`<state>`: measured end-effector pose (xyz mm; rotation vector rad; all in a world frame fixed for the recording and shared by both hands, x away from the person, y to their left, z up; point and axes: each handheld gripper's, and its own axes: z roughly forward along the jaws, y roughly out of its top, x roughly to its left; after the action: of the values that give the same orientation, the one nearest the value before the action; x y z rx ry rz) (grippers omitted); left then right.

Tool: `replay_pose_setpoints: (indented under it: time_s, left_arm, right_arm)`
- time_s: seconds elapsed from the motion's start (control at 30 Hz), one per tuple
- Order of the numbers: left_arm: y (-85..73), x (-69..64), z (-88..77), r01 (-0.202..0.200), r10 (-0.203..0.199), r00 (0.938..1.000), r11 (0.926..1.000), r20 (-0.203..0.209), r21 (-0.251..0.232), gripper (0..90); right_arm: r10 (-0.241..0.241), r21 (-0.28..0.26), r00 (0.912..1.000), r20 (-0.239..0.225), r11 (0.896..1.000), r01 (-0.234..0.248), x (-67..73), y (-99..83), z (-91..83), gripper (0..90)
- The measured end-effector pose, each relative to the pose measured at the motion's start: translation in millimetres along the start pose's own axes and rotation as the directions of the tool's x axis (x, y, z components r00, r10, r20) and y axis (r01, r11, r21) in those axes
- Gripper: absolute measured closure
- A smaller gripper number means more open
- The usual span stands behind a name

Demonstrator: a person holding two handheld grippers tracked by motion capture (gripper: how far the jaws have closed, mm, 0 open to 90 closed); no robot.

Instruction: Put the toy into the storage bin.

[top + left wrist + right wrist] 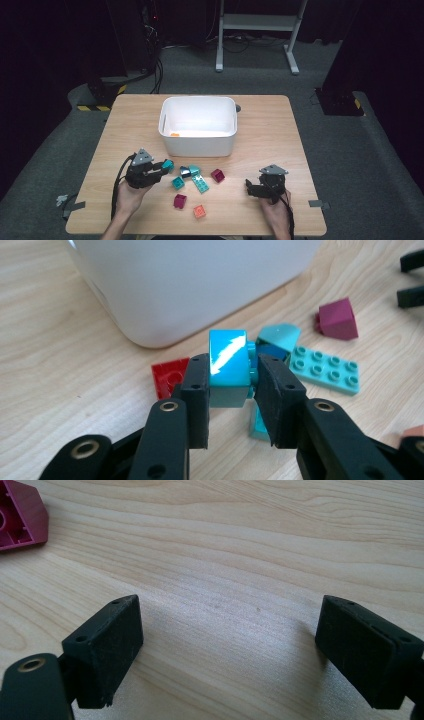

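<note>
The left gripper (pixel 230 377) clamped a shiny blue brick (pixel 228 365), seemingly lifted off the table (pixel 60 355) (near the white bin (pixel 165 285)); the right gripper (pixel 227 645) gaped wide.

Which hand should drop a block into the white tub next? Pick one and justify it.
Left. The left gripper is already shut on a blue block and sits close to the white tub. The right gripper is open over bare table, holding nothing, farther from the tub.
</note>
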<state>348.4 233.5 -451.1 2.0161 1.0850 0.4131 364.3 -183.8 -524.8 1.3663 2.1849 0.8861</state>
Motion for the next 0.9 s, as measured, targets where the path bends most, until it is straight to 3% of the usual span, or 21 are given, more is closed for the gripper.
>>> replay_pose_setpoints:
  time_s: [0.13,0.27,0.5,0.9]
  left_arm:
    - [8.4,2.2,-5.2,0.017,-0.017,0.9998,0.9998,0.005,-0.010,67.1]
    - [23.9,0.5,-13.0,-0.005,0.005,1.0000,0.9998,-0.006,-0.020,67.1]
    - [40.4,-2.7,-20.6,-0.009,0.008,0.9999,0.9996,-0.006,-0.027,67.1]
    - [63.0,4.5,-32.1,0.026,-0.025,0.9996,0.9966,0.009,-0.078,67.1]
  right_arm:
    - [-0.002,0.000,1.0000,0.000,1.000,0.002,-0.1,0.0,0.0,11.3]
    - [-0.002,-0.001,1.0000,0.000,1.000,0.002,-0.1,0.0,0.0,11.3]
    - [0.001,-0.002,1.0000,0.000,1.000,-0.001,0.2,-0.1,-0.1,11.5]
    - [-0.002,-0.001,1.0000,0.001,1.000,0.002,0.2,-0.3,-0.4,11.7]
